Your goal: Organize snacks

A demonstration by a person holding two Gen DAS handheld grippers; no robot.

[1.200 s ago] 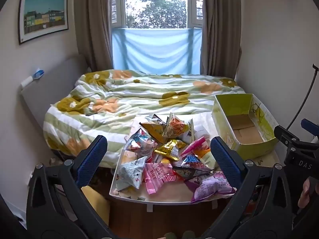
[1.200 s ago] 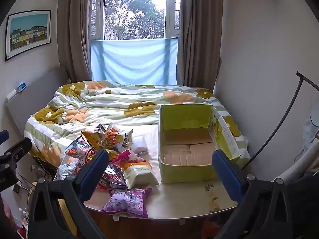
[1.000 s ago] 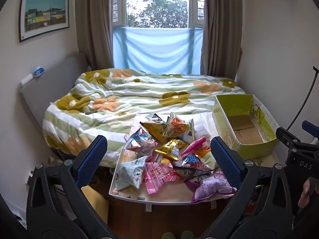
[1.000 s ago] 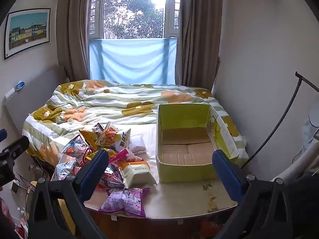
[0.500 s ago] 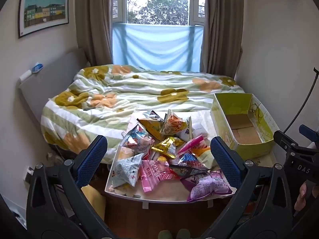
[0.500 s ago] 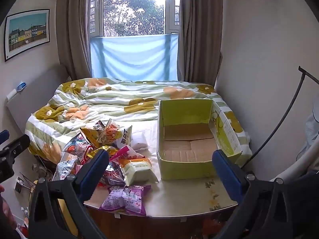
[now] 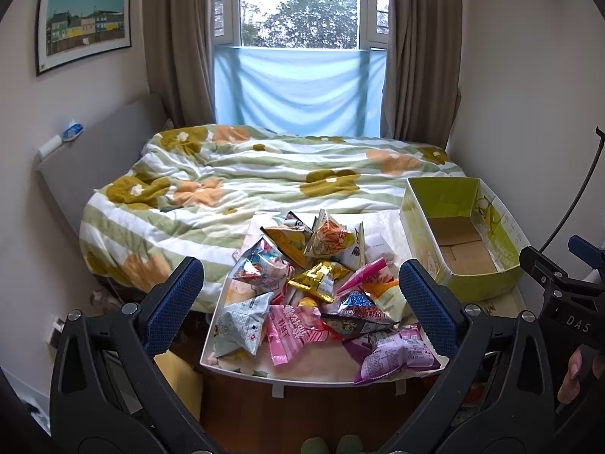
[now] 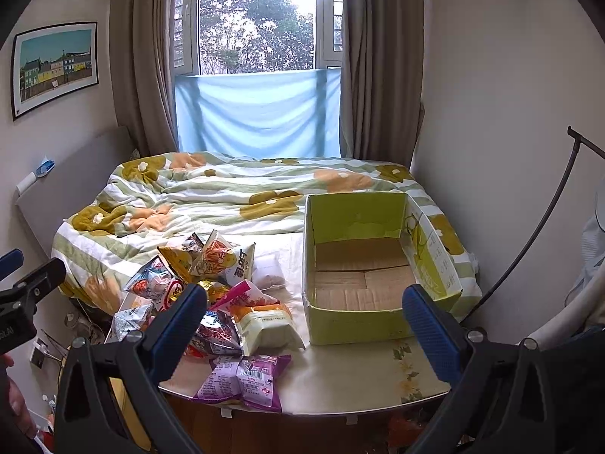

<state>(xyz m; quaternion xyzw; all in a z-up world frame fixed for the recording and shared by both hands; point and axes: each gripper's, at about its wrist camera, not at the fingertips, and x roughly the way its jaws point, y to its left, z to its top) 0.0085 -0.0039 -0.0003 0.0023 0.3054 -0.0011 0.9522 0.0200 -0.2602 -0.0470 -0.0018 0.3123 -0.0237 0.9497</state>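
A heap of several snack packets lies on the left half of a small white table at the foot of a bed. A purple packet sits nearest the front edge. On the table's right half stands a yellow-green cardboard box with nothing inside. My left gripper is open, held back from the table and above the heap. My right gripper is open too, in front of the box. Each gripper shows at the other view's edge.
Behind the table is a bed with a green-striped flowered duvet. A grey headboard lines the left wall, a white wall is on the right. A thin black stand leans at the right. A curtained window is at the back.
Both grippers have drifted slightly, so the table and bed shift a little in view. Jaws stay open. No snack has moved.
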